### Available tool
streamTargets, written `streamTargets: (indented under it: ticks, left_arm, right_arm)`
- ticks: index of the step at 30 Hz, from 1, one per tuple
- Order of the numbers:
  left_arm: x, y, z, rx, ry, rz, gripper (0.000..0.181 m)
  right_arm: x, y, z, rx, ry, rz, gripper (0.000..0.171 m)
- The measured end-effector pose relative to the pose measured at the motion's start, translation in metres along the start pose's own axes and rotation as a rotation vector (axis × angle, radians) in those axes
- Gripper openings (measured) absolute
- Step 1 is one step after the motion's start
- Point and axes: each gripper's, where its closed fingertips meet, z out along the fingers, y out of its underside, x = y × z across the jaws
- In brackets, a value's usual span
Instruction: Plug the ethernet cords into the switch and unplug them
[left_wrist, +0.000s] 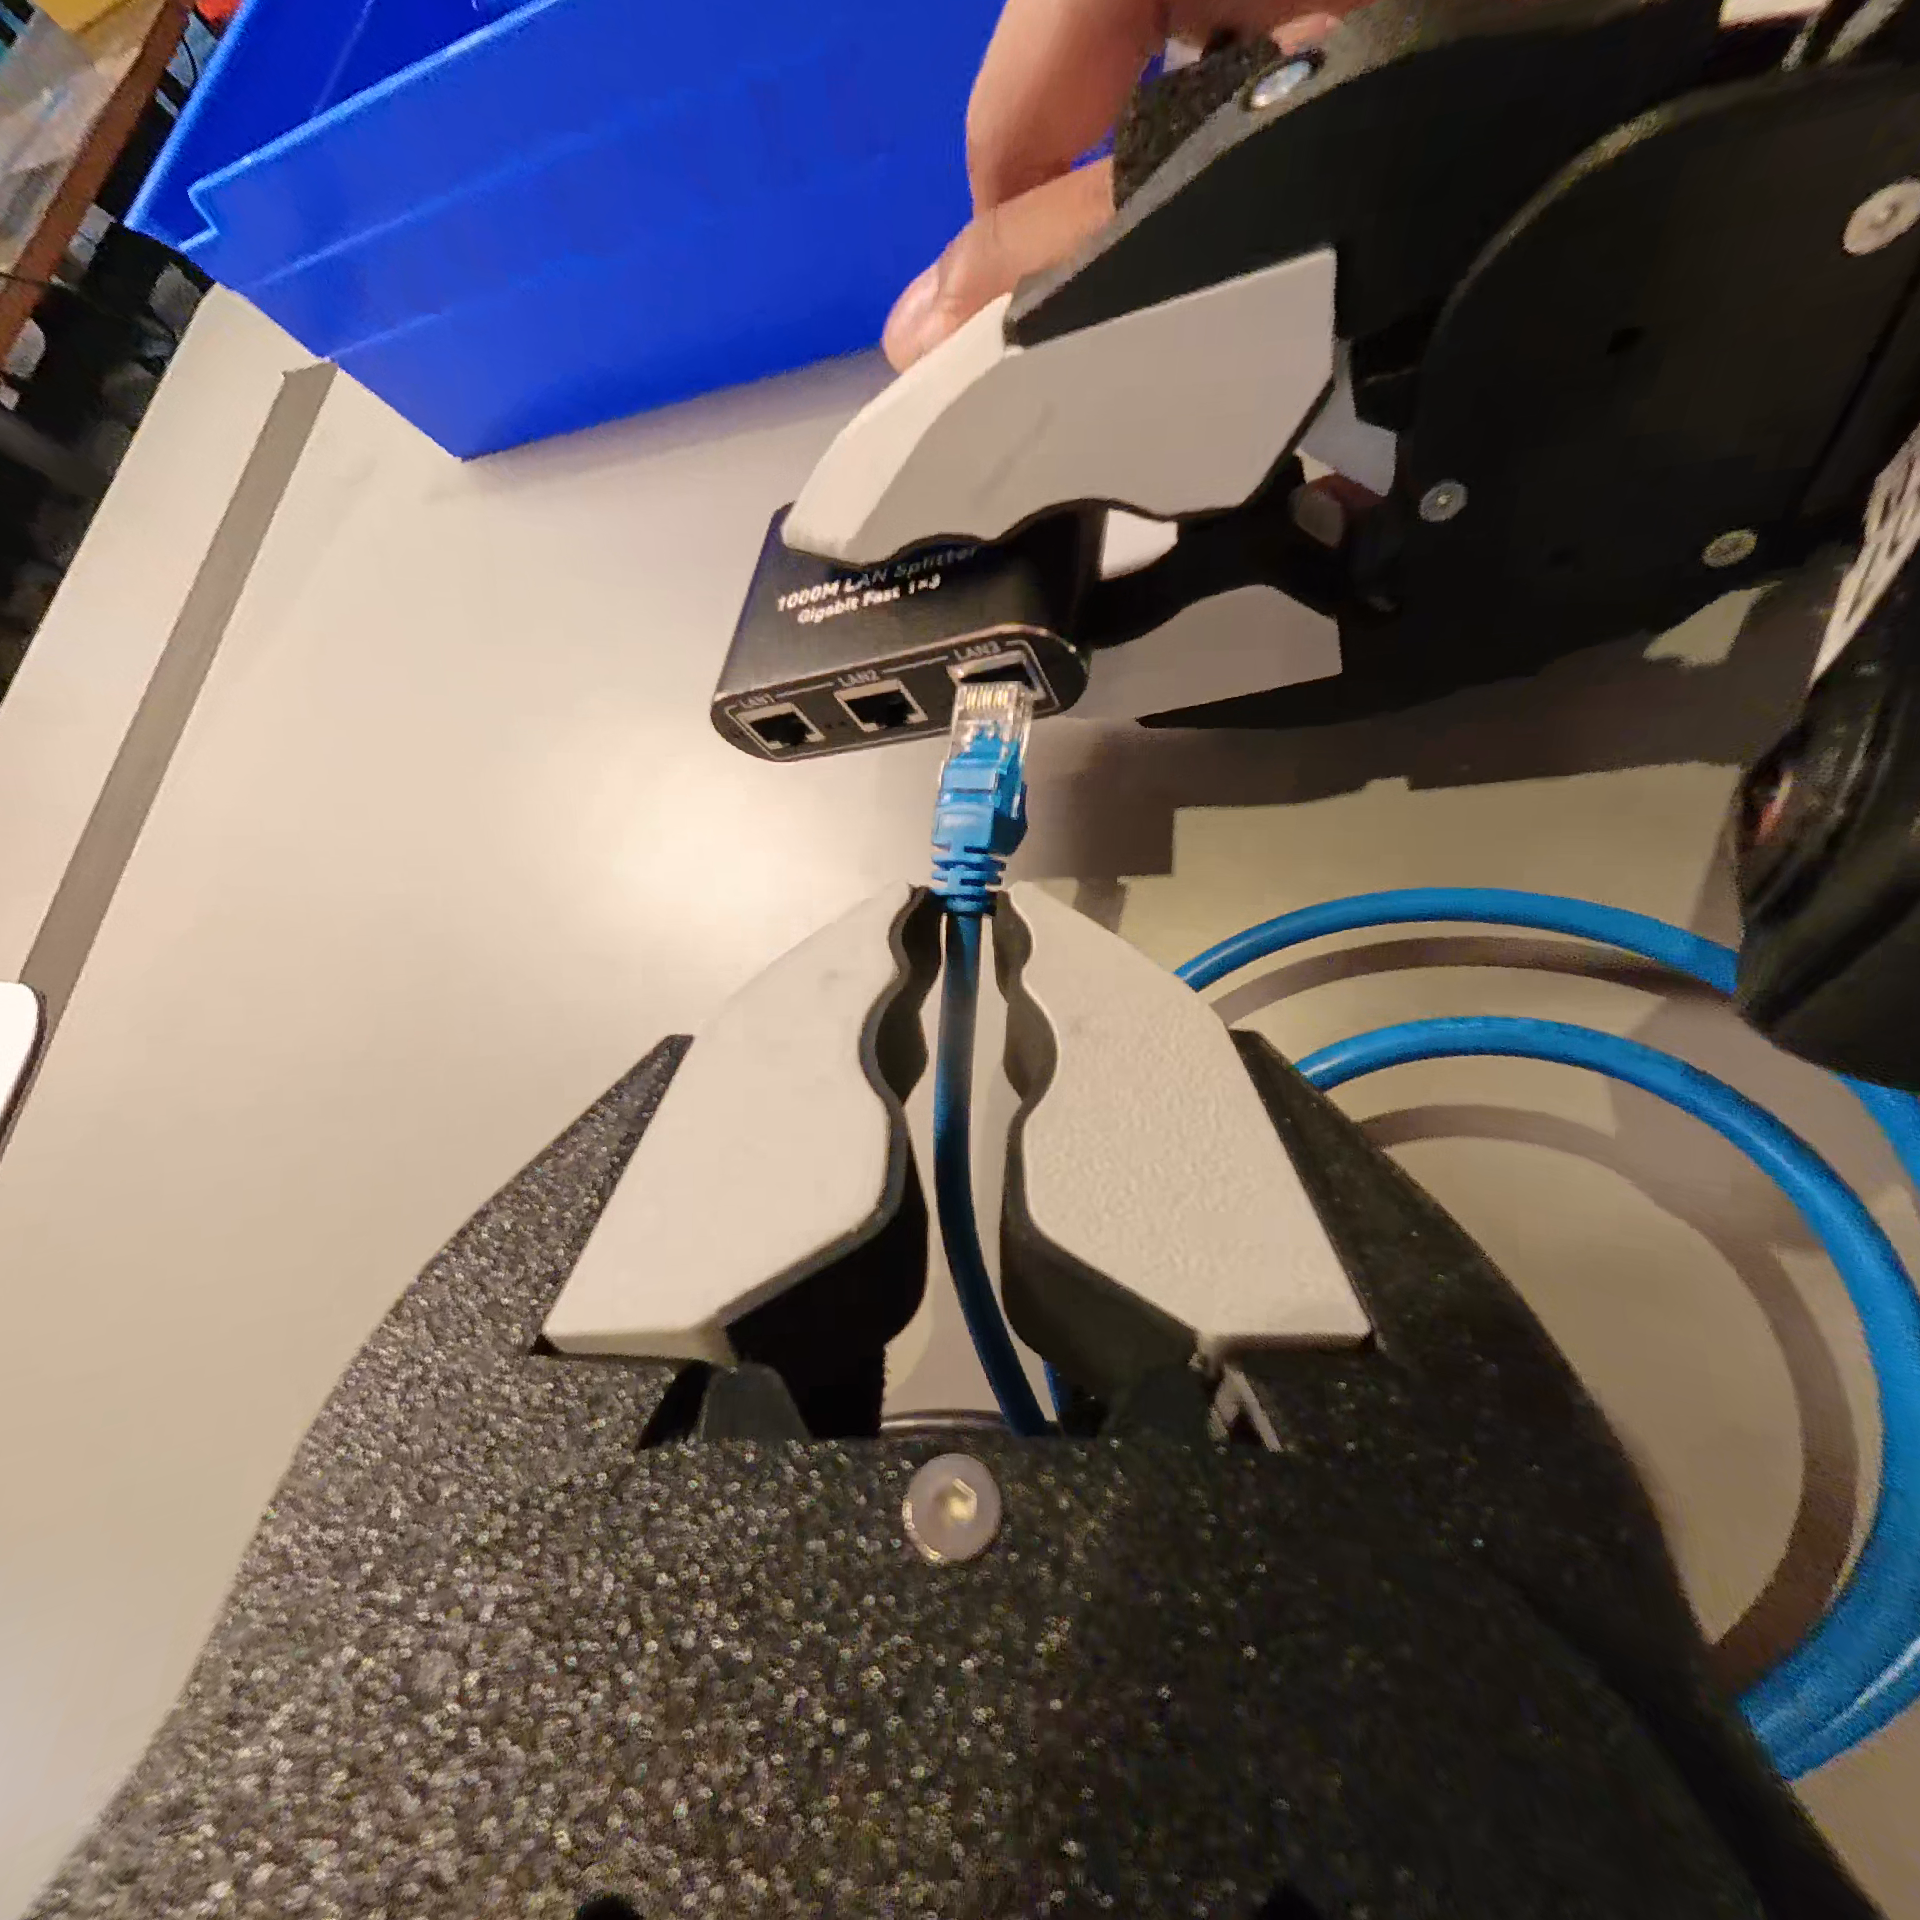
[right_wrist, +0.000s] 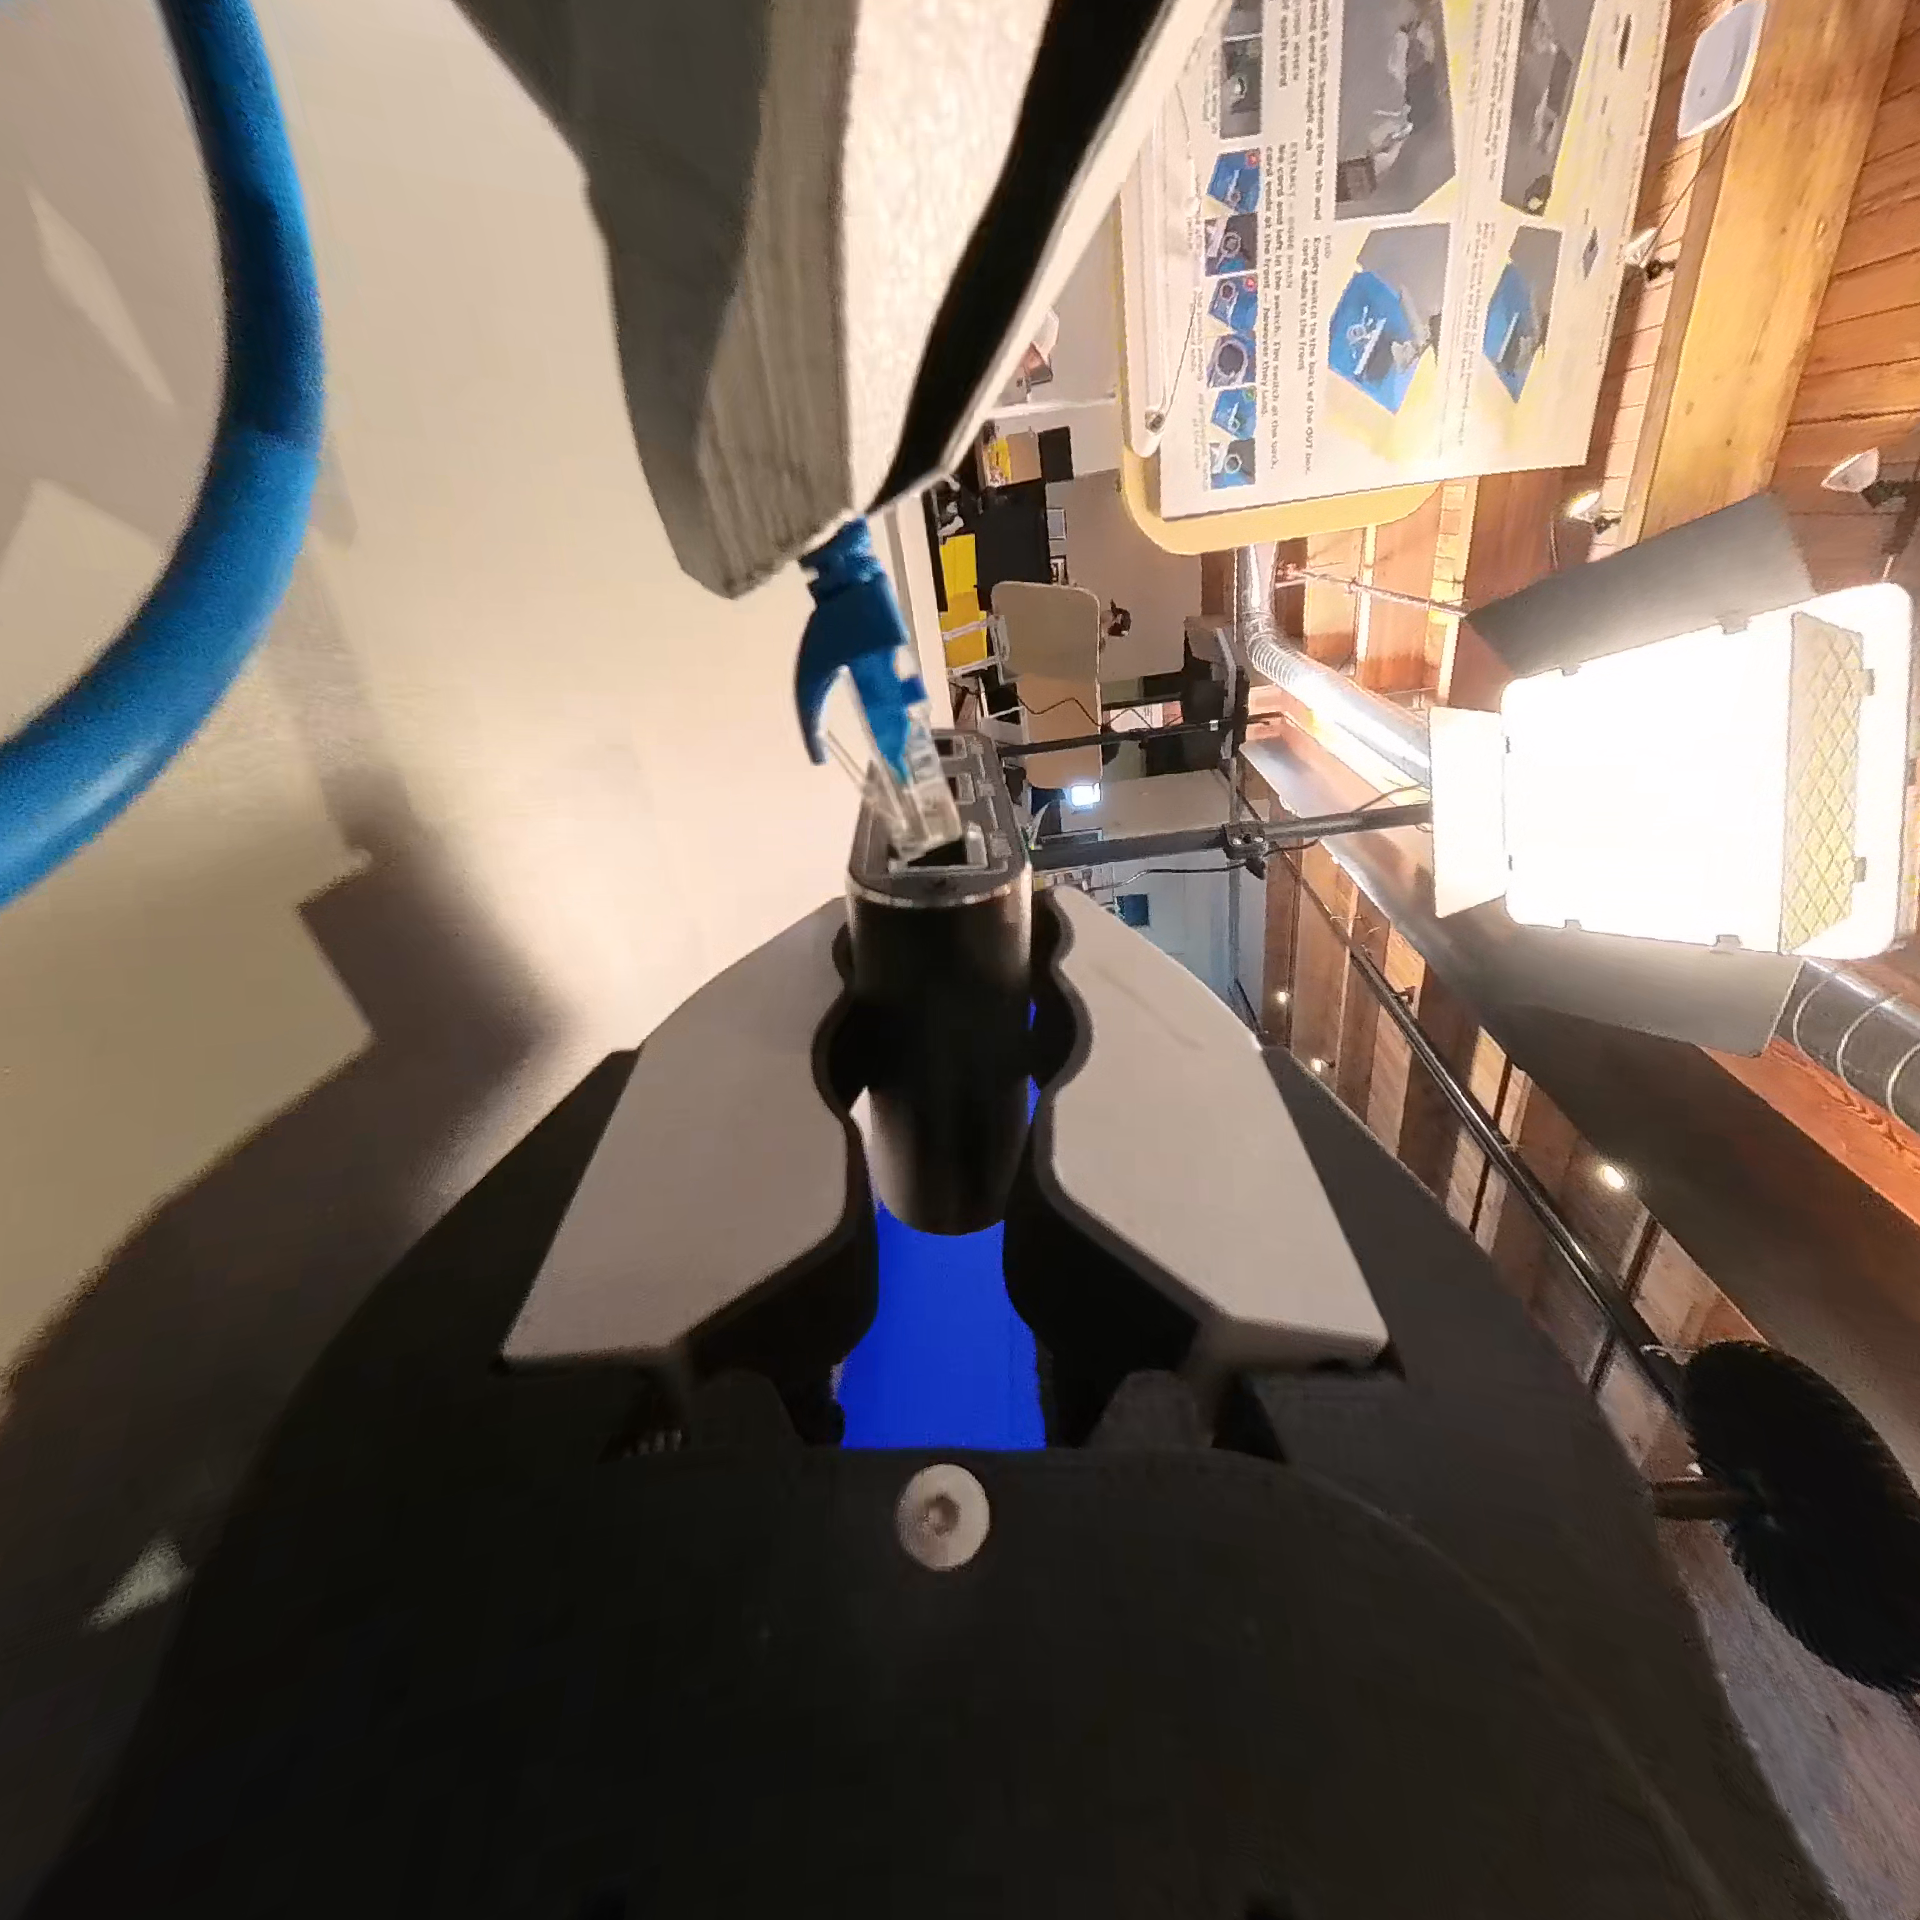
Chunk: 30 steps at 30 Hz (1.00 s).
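My left gripper (left_wrist: 956, 906) is shut on a blue ethernet cord (left_wrist: 961, 1101) just behind its boot. The clear plug (left_wrist: 985, 727) points at the right-hand port of a small black switch (left_wrist: 883, 613). Its tip sits tilted at the mouth of that port; the other two ports are empty. My right gripper (right_wrist: 940, 920) is shut on the switch (right_wrist: 940, 1049) from its end, and its upper finger (left_wrist: 1039, 416) lies over the switch top. In the right wrist view the plug (right_wrist: 914, 774) meets the nearest port, with a left finger (right_wrist: 727, 312) above it.
A blue plastic bin (left_wrist: 582, 239) stands just behind the switch on the grey table (left_wrist: 416, 831). The cord's slack loops (left_wrist: 1683, 1101) lie on the table to the right. A person's hand (left_wrist: 997, 208) holds the right gripper. A white object (left_wrist: 16, 1039) sits at the left edge. The gap from one gripper's tips to the other's is roughly 7 cm.
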Motion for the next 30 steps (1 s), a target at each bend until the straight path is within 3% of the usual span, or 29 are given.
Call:
streamTargets:
  ticks: [1, 19, 30]
  left_arm:
    - [0.0, 0.0, 0.0, 0.001, 0.003, -0.011, 0.011]
    - [0.002, 0.024, 0.006, -0.157, 0.007, -0.087, 0.011]
    - [0.004, 0.019, 0.003, -0.09, 0.056, -0.106, 0.011]
  right_arm:
    - [-0.001, -0.001, 0.0, 0.001, -0.004, -0.006, 0.028]
    - [-0.015, -0.006, 0.006, -0.093, -0.022, -0.194, 0.028]
    - [-0.019, -0.018, 0.003, -0.036, -0.065, -0.15, 0.028]
